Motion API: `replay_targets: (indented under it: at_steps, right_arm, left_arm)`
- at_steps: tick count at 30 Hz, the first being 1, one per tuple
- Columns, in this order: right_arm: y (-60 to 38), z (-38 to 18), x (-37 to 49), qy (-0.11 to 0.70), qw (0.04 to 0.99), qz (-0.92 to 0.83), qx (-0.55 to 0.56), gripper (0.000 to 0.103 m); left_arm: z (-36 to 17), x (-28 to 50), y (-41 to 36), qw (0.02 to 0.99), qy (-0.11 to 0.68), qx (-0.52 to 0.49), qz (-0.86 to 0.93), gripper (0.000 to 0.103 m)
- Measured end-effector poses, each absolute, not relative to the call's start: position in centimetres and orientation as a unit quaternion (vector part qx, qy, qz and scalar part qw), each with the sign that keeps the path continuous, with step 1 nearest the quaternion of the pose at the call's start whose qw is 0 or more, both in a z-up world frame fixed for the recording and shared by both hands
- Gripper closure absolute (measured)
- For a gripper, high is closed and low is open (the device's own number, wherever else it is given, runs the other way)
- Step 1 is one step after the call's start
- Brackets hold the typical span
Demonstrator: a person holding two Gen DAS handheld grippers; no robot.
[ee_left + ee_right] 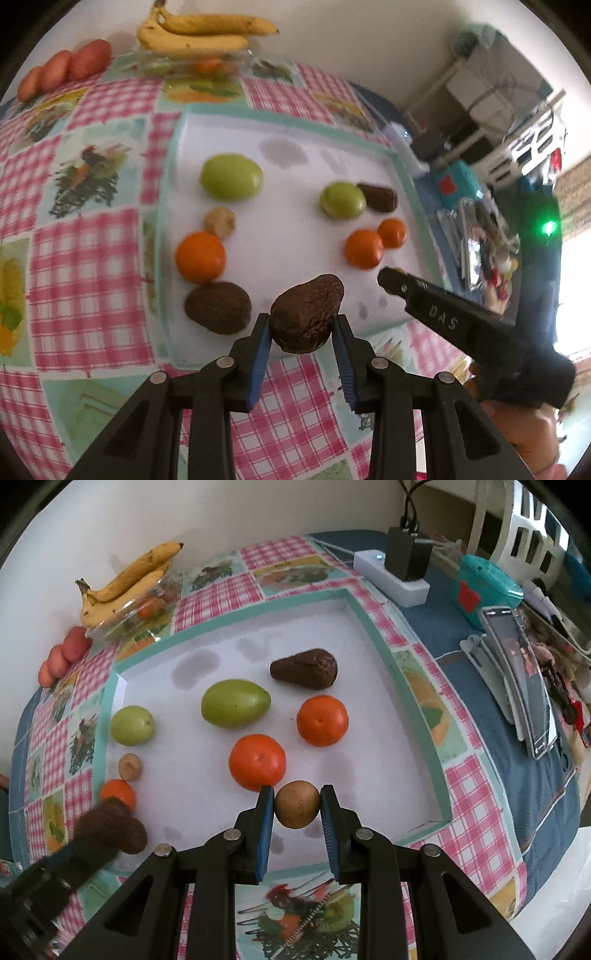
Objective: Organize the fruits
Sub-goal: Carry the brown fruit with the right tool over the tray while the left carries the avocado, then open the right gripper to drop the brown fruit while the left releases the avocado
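My left gripper [303, 318] is shut on a dark brown avocado [306, 317], held just above the near rim of a white tray [295, 122] with a teal edge. My right gripper [297, 790] is shut on a small round tan fruit [297, 804] over the tray's near side. On the tray lie two green fruits [235, 703] [132, 725], oranges [257, 762] [322, 720] [118, 792], another small tan fruit [130, 766] and two more avocados [304, 668] [135, 836]. In the left wrist view the right gripper [389, 275] reaches in from the right.
Bananas [125, 583] rest on a clear container at the back, red fruits [62, 653] beside it. The tray sits on a checked tablecloth [476, 794]. To the right are a power strip [391, 572], a teal box [487, 587] and a phone on a stand [517, 679].
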State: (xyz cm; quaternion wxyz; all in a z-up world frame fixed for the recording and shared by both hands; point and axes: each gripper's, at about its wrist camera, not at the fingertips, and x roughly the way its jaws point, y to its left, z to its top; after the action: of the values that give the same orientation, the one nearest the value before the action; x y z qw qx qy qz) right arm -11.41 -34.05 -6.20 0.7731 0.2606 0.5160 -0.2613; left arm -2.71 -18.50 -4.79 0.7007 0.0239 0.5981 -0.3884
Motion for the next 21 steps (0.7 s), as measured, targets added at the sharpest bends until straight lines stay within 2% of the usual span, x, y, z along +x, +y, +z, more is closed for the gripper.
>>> replay_targets:
  at_steps: [21]
  right_arm:
    - [-34.0, -8.4, -9.7, 0.554, 0.755, -0.248, 0.248, 0.076]
  left_arm:
    - [-7.6, -1.7, -19.1, 0.695, 0.624, 0.044, -0.355, 0.067]
